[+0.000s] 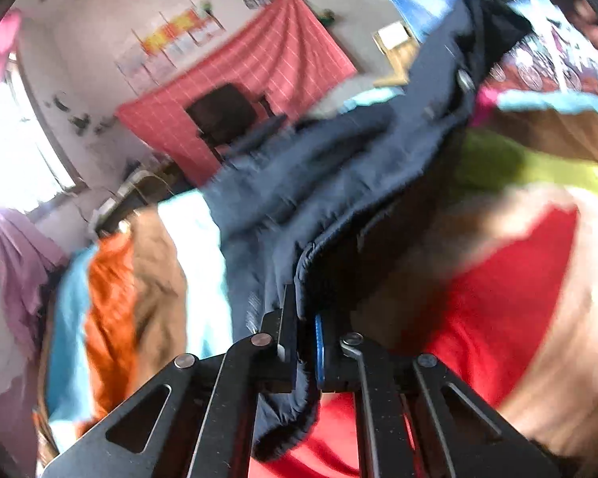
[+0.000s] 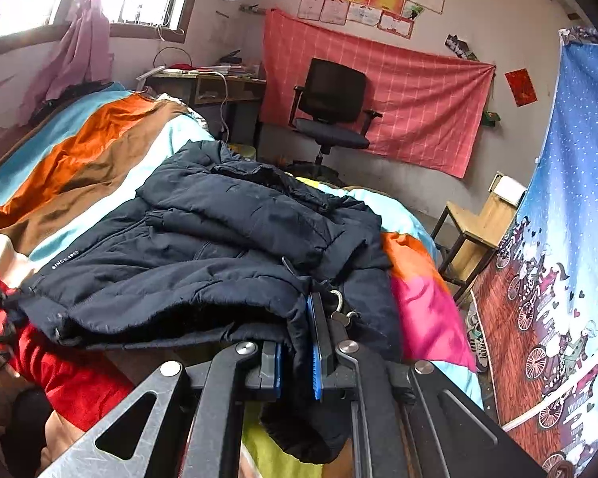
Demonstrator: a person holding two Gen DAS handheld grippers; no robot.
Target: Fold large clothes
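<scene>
A broad bed under a colour-block quilt of orange, brown, turquoise, red and pink panels (image 2: pixel 99 147) fills the room, and spread across it lies the big navy padded jacket (image 2: pixel 203 247), sleeves folded in over its body, white lettering showing at the near left hem. Behind it, a black swivel office chair (image 2: pixel 331 103) stands before a pink checked cloth pinned to the wall (image 2: pixel 418 107). Now the right claw (image 2: pixel 295 346): pinched tight on the jacket's near hem, dark fabric bunched between the blue pads. The left claw (image 1: pixel 305 342), in a blurred view, is also clamped on a jacket edge, the cloth stretching up and away from it.
</scene>
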